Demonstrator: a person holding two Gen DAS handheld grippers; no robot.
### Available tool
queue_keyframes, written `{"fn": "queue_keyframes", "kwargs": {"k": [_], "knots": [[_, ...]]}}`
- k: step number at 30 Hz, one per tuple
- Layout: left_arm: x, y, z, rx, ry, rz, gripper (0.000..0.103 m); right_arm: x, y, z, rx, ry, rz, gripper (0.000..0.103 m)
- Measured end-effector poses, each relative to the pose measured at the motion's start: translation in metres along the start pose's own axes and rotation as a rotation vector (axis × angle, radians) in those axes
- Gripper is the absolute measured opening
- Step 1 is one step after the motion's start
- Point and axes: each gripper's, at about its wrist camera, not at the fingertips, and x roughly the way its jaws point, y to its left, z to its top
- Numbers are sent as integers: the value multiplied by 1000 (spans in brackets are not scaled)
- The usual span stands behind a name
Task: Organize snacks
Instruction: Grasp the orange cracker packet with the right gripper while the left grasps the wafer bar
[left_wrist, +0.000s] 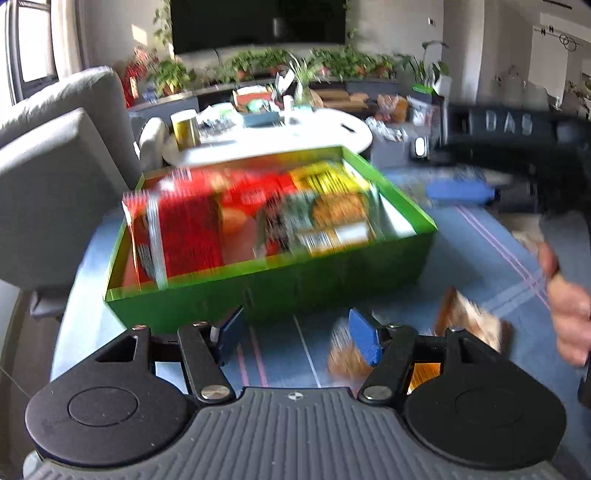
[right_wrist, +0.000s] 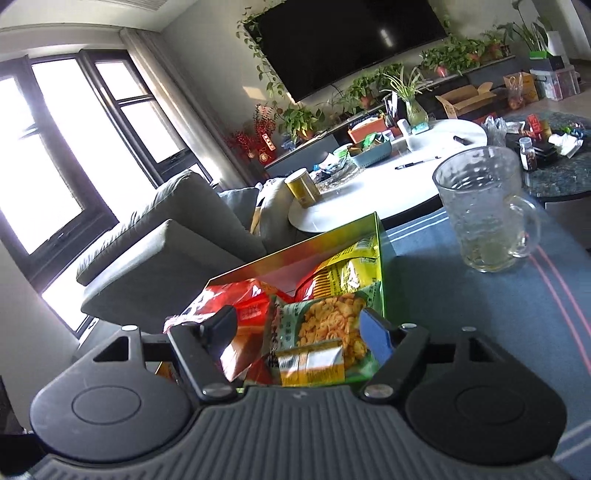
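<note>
A green box (left_wrist: 280, 295) sits on the blue tablecloth, filled with snack bags: a red bag (left_wrist: 184, 236), a yellow bag (left_wrist: 328, 181) and a green cracker bag (left_wrist: 332, 214). My left gripper (left_wrist: 295, 338) is open and empty, just in front of the box's near wall. A brown snack packet (left_wrist: 469, 325) lies on the cloth to its right. My right gripper (right_wrist: 299, 336) is open, hovering over the box's end above the green cracker bag (right_wrist: 328, 325) and the red bag (right_wrist: 243, 314). The right gripper also shows in the left wrist view (left_wrist: 461, 192), beyond the box.
A glass mug (right_wrist: 484, 210) stands on the blue cloth (right_wrist: 480, 314) right of the box. A grey sofa (left_wrist: 55, 177) is at the left. A white round table (right_wrist: 388, 184) with clutter stands behind. A hand (left_wrist: 569, 306) is at the right edge.
</note>
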Motion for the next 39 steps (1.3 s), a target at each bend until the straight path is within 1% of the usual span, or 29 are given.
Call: {"fn": "queue_keyframes", "kwargs": {"k": [4,7,9,12,16,17,18,19,21,23,26,29,33,39], "knots": [[-7,-6,-24,-6,60,-31,60,-19,8,-9,-46,-6,-6,65],[-8,-10,-37,-6,99,-48,60,-32,11,-20,-69,-3,-18,65],[-10,-15,-43,-8,100,-56,61,-39,12,-27,-76,10,-19,65],[-11,-22,-48,23,113,-73,62,-48,14,-37,-81,25,-27,65],[-7,-29,-57,60,123,-55,62,-55,15,-51,-79,54,-55,65],[-7,-29,-58,56,126,-54,61,-56,16,-55,-85,65,-66,65],[-6,-28,-60,50,131,-54,55,-56,18,-59,-97,72,-84,65],[-5,-27,-61,43,134,-59,52,-55,20,-64,-116,77,-109,65],[-9,-24,-62,38,127,-60,40,-53,24,-74,-160,88,-155,65],[-14,-19,-63,28,123,-58,38,-50,25,-81,-176,110,-177,65],[-20,-10,-65,2,111,-45,38,-46,24,-90,-162,147,-170,65],[-26,1,-68,-32,102,-27,37,-45,27,-96,-170,164,-173,65],[-33,11,-70,-78,89,-26,37,-41,30,-101,-174,185,-176,65],[-40,19,-70,-98,65,-19,38,-31,33,-108,-175,217,-214,65]]}}
